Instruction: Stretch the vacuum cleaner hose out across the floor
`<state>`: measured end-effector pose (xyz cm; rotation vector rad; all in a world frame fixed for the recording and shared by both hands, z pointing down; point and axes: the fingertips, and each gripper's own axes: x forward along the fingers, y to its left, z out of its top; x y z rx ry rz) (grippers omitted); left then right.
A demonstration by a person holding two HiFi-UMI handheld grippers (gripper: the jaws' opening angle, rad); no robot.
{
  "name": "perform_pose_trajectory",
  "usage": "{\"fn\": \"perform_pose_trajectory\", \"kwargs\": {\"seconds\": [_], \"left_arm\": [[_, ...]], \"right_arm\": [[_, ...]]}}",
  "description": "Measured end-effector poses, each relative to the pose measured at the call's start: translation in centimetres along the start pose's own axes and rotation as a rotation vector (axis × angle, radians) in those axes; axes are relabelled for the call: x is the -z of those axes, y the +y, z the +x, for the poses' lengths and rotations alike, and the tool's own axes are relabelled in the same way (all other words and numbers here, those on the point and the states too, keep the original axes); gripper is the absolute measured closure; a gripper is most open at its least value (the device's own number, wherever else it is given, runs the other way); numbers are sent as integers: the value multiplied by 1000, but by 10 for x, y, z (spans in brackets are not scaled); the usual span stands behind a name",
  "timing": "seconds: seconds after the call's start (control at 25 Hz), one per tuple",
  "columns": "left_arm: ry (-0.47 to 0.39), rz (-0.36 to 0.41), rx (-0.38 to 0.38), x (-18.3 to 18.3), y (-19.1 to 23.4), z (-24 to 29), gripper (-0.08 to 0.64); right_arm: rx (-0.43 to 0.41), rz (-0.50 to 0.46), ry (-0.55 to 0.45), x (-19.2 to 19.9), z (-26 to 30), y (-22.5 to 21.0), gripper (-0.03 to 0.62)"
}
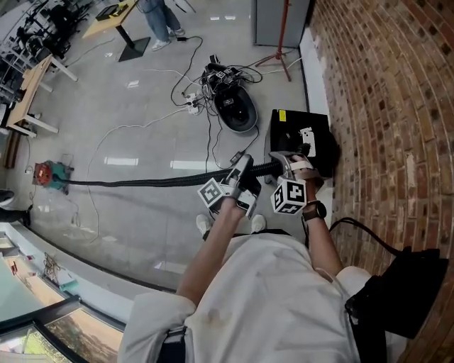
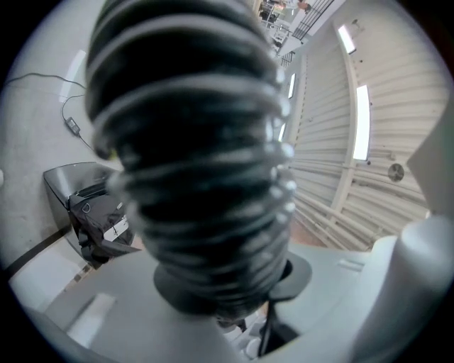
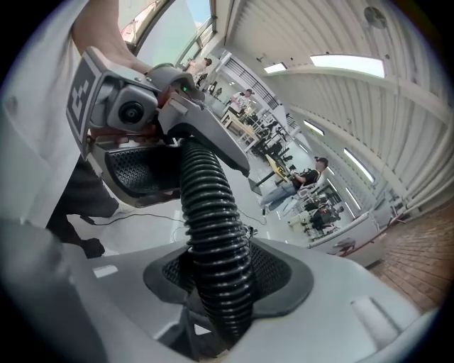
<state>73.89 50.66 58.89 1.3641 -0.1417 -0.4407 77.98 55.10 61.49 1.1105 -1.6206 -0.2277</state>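
Note:
A black ribbed hose runs low across the grey floor from a red and teal piece at the left up to my two grippers. My left gripper is shut on the hose, which fills the left gripper view between its jaws. My right gripper is just to the right, by the black vacuum cleaner box. In the right gripper view the hose lies against one pad of my right gripper, with a gap to the other jaw. The left gripper shows further along the hose.
A brick wall closes the right side. A round black device with tangled cables lies ahead. A person stands by tables at the far end. A black bag sits at my right. A glass ledge runs along the left.

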Motion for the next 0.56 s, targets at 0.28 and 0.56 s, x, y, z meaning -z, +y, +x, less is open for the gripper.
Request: {"fn": "perform_pose_trajectory", "kwargs": {"seconds": [0.28, 0.56], "left_arm": [[-67, 7, 36, -34, -28, -21, 423], [-106, -29, 39, -59, -39, -29, 423]], "right_arm": [[-96, -69, -39, -46, 13, -6, 400], [-130, -97, -43, -71, 22, -14, 400]]}}
